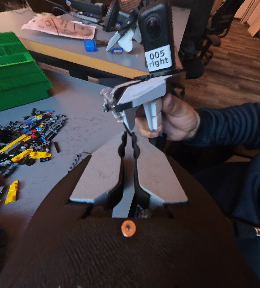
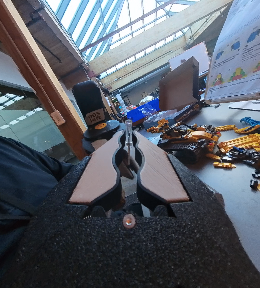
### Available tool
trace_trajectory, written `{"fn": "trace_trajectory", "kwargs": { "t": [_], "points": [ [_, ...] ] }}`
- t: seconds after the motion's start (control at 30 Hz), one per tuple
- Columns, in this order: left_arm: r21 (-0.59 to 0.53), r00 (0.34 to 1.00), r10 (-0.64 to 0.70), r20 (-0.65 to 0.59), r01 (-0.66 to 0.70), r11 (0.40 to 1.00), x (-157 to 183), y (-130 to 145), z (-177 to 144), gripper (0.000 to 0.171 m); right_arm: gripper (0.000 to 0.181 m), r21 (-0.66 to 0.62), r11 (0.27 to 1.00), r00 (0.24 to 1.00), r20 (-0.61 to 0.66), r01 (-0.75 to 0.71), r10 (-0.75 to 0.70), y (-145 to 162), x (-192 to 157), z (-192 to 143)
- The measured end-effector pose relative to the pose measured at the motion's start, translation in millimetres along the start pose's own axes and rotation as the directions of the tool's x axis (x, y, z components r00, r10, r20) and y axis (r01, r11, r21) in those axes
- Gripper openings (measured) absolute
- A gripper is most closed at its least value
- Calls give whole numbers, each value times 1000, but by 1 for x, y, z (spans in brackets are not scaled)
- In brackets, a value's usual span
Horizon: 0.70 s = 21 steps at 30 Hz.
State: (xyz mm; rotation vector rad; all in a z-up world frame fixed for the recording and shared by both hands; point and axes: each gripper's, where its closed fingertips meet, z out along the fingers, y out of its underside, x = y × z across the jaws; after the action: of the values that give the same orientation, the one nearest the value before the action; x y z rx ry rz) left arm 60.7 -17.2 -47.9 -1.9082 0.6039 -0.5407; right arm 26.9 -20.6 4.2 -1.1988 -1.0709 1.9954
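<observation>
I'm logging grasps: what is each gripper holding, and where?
Right gripper: small clear-handled screwdriver, clamped by its handle. Left gripper: pinches the screwdriver's thin metal shaft.

White stickers sit on each camera [image 1: 155,37], print runs along the far kit box [image 2: 187,114], and the right-hand instruction sheet [image 2: 241,51] carries text.

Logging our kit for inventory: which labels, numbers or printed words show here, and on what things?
I don't copy wording; it stands on:
White label, camera of right hand-held gripper: legible.
Grey label, camera of left hand-held gripper: legible.
Dark box, yellow print: legible.
Instruction sheet: too small.
Pink sheet: blurred.
</observation>
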Motion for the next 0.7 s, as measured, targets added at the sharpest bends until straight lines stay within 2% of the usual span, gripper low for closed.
{"fn": "trace_trajectory", "kwargs": {
  "t": [0.23, 0.37, 0.5, 0.6, 0.7],
  "points": [
    [-36, 999, -6, 33, 7, 999, -11, 11, -1, 0, 7, -76, 994, 995, -55, 83, -87, 7, 8, -5],
    [-133, 994, 41, 106, -27, 991, -26, 27, -3, 0, 7, -197, 976, 986, -114, 98, -122, 19, 19, -9],
    [-216, 981, 107, 160, -71, 974, -34, 37, -2, 0, 11, -259, 958, 975, -152, 121, -164, 23, 23, -9],
    [-244, 979, 118, 167, -75, 967, -36, 41, 1, 0, 13, -283, 951, 970, -167, 123, -176, 25, 27, -10],
    [-247, 980, 110, 167, -66, 967, -37, 43, 3, 0, 8, -302, 945, 962, -192, 128, -192, 27, 32, -13]
  ]
}}
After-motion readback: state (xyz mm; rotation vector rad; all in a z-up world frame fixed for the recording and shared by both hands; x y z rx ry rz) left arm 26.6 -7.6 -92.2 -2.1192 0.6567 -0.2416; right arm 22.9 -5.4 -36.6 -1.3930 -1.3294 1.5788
